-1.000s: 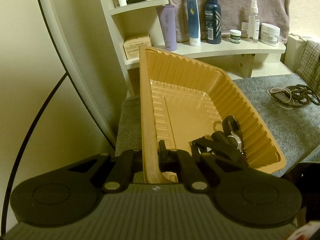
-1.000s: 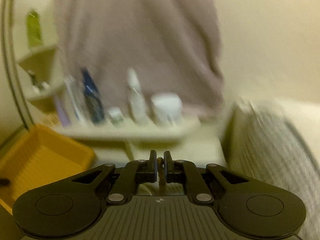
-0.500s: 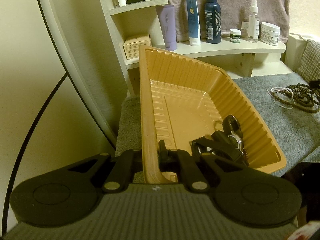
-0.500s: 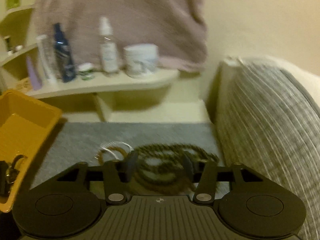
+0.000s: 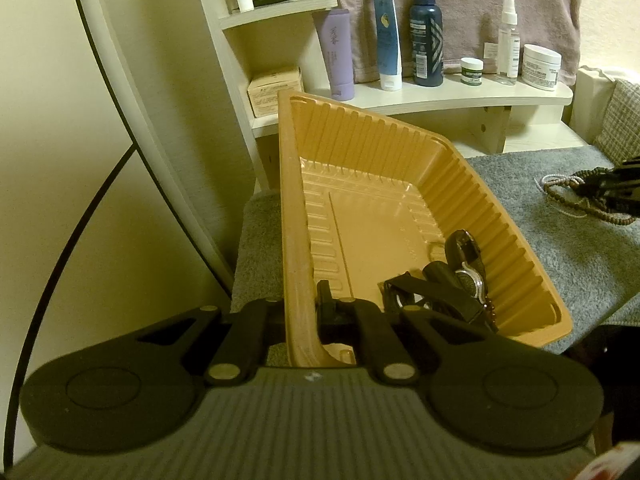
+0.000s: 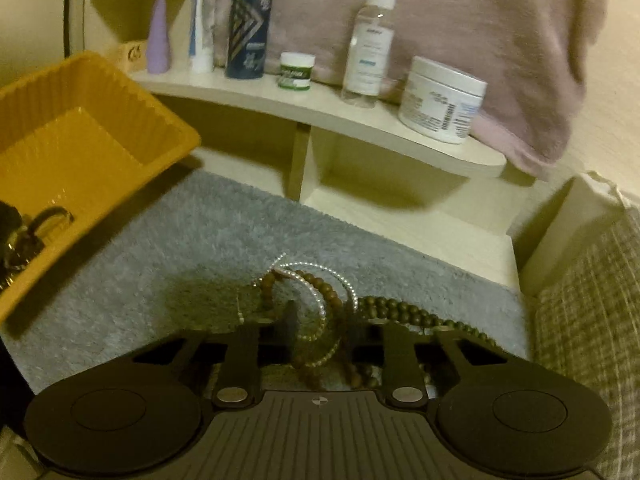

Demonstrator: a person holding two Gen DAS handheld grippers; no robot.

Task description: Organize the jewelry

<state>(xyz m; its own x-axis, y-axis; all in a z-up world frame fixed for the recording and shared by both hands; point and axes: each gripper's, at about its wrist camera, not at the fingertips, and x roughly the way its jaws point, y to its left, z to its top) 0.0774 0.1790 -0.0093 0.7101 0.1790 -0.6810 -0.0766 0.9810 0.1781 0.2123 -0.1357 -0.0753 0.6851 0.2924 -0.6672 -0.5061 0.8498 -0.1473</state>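
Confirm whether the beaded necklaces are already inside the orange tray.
No, the beaded necklaces lie on the grey mat, outside the orange tray.

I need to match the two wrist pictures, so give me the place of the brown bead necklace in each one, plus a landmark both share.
Left wrist view: the brown bead necklace lies at the far right edge, on the grey mat, partly behind a dark shape.
Right wrist view: the necklace is at bottom centre, between the fingers of the right hand-held gripper.
Shared landmark: the dark blue spray bottle on the shelf.
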